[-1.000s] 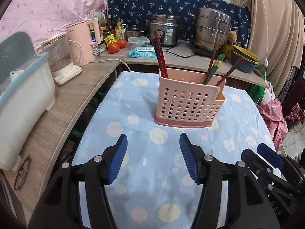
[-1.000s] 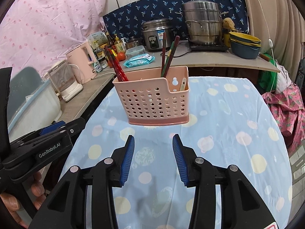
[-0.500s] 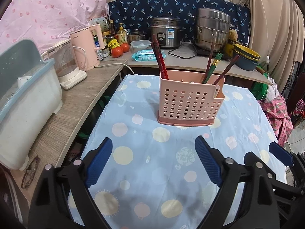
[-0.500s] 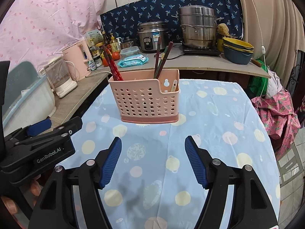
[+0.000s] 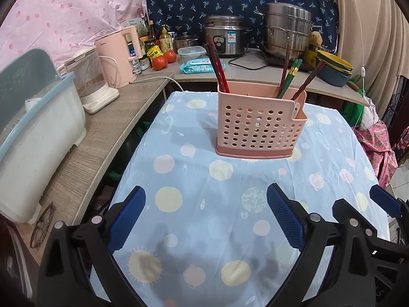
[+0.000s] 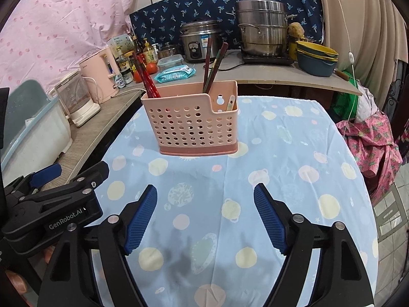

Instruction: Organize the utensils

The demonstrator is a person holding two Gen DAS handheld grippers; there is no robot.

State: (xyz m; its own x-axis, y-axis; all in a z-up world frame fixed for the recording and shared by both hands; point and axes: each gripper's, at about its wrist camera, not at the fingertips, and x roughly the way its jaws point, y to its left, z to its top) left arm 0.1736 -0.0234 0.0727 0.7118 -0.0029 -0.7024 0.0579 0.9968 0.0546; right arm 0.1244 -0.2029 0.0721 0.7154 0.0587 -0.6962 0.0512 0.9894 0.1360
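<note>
A pink perforated utensil holder (image 5: 258, 120) stands on the blue dotted tablecloth (image 5: 204, 204); it also shows in the right wrist view (image 6: 190, 125). Red chopsticks (image 5: 217, 64) lean in its left compartment. Brown and green chopsticks (image 5: 291, 76) lean in the right part. A pale utensil tip (image 6: 230, 103) shows in the small side pocket. My left gripper (image 5: 205, 212) is open and empty, well short of the holder. My right gripper (image 6: 205, 211) is open and empty too, beside the left one (image 6: 51, 204).
A wooden counter (image 5: 84, 148) runs along the left with a white and blue bin (image 5: 33, 133), a pink kettle (image 5: 120, 56) and glasses (image 5: 42, 225). A back shelf holds a rice cooker (image 5: 225, 35), steel pots (image 5: 287, 33), bowls (image 5: 334, 70) and tomatoes (image 5: 165, 58).
Both grippers have opened wide and drawn back from the holder, which now sits farther away in both views. The holder and chopsticks have not moved.
</note>
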